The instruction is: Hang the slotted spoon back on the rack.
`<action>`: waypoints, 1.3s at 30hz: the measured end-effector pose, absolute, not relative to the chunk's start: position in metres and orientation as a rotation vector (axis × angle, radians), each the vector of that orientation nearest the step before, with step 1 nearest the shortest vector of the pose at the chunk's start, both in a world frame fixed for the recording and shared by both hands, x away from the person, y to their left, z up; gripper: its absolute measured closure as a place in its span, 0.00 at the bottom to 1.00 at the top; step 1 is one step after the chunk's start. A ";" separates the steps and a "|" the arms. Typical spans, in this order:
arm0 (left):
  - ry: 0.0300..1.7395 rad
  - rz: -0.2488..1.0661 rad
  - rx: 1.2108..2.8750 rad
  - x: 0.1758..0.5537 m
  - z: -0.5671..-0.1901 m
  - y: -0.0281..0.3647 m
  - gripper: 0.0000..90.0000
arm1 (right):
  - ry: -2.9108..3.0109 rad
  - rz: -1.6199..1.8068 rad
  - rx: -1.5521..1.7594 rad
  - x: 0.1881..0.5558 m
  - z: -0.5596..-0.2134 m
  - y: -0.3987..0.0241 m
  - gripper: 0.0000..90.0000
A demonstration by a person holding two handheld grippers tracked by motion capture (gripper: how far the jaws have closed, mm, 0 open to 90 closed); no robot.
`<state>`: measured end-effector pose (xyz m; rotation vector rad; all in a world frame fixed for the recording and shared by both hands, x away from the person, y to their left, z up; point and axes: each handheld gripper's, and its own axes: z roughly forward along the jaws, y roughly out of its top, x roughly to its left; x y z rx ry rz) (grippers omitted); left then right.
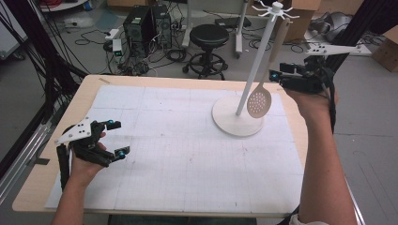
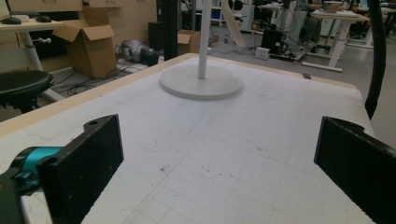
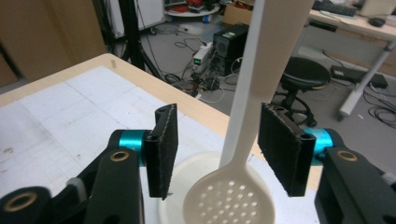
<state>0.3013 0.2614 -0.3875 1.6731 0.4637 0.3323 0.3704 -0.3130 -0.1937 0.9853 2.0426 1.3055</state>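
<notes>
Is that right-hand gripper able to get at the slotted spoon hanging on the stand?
Probably yes. The right gripper already has its jaws open on either side of the slotted spoon, whose handle hangs between them untouched. Nothing blocks the way; the stand sits just behind.

The high view looks forward and down from above the person's side, taking in the whole worktop and the floor beyond. The left gripper view sits low, close over the worktop, facing across it toward the white stand well ahead. The right gripper view rides higher, very near the slotted spoon, looking past the stand's base to the black stool. All three share the stand; the high and right gripper views share the stool.
</notes>
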 end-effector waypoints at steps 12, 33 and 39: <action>0.460 0.327 1.679 0.301 -0.388 0.260 0.02 | 2.086 1.345 0.883 0.353 -0.203 -0.305 0.44; 0.453 0.312 1.688 0.302 -0.389 0.259 0.02 | 2.113 1.417 0.777 0.330 -0.234 -0.294 0.33; 0.454 0.301 1.697 0.302 -0.389 0.258 0.02 | 2.093 1.461 0.766 0.320 -0.251 -0.292 0.32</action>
